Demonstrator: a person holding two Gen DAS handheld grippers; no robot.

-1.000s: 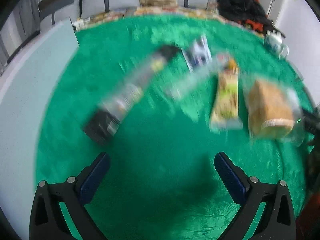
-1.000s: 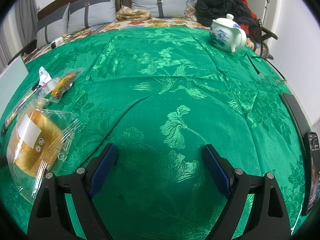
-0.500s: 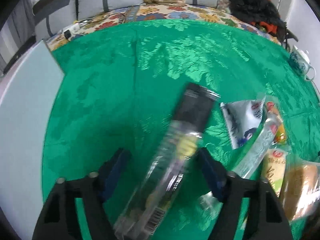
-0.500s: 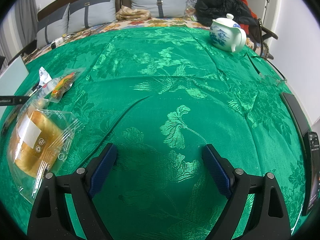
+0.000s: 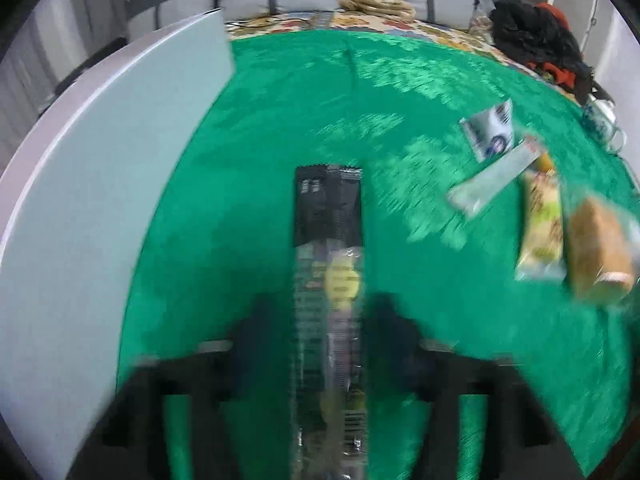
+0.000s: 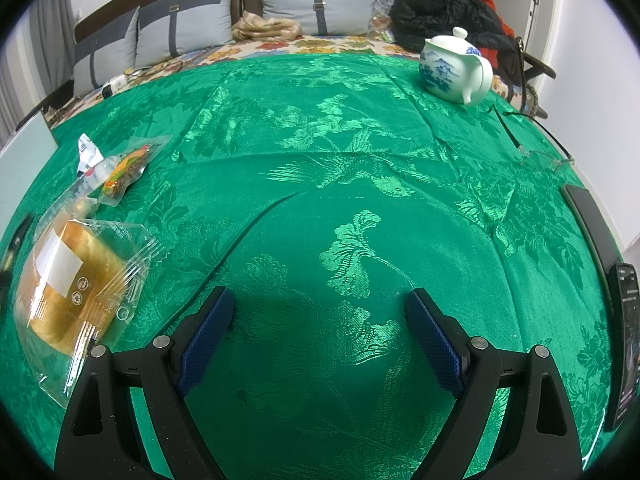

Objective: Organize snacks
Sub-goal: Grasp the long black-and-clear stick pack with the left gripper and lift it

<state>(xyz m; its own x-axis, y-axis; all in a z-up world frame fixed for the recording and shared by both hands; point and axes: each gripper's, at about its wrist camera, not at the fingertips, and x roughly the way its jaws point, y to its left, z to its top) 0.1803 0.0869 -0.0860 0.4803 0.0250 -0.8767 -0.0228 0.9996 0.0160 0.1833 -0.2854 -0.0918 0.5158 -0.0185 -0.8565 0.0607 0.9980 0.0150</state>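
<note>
Left wrist view, left to right: a pale board [image 5: 100, 200] borders the green cloth [image 5: 280, 120], and a long black-and-clear snack stick [image 5: 329, 280] lies lengthwise between the blurred fingers of the left gripper [image 5: 328, 320], whose jaws have just been opening, with a gap visible either side of the wrapper, so it reads as released. The slick wrapper could slide or skew if the jaws brush it. The right gripper [image 6: 320, 320] hangs spread and empty, beside a wrapped bread [image 6: 68, 280].
</note>
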